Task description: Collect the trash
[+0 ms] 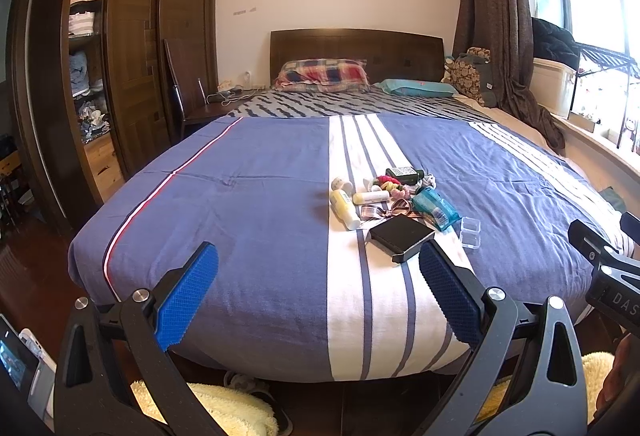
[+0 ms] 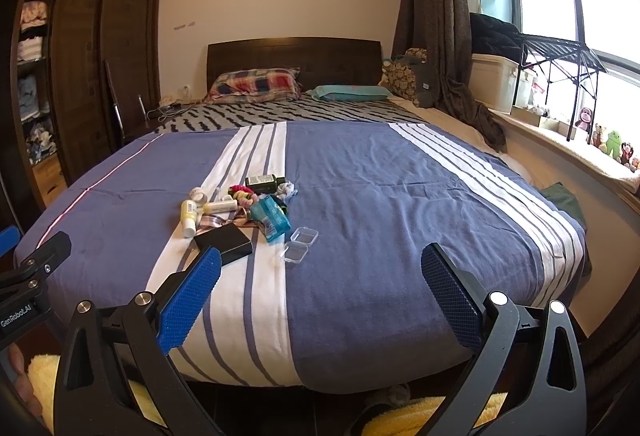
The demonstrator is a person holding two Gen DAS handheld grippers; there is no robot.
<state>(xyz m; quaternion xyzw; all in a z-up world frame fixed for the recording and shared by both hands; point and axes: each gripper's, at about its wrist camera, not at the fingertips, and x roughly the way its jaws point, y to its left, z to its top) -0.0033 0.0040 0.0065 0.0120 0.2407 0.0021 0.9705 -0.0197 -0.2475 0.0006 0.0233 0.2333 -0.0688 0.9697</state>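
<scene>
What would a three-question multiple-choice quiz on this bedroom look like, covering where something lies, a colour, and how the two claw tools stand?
1. Where does the clutter pile lie?
A. on the white striped band of the bedspread
B. on the pillows
C. on the floor

2. What colour is the flat box nearest the bed's foot?
A. red
B. black
C. yellow

3. How do the left gripper and right gripper stand?
A. both shut on bottles
B. one open, one shut
C. both open and empty

Answers: 1 A, the items sit on the white band; 2 B, the box is plainly black; 3 C, each pair of fingers is spread wide with nothing between.
</scene>
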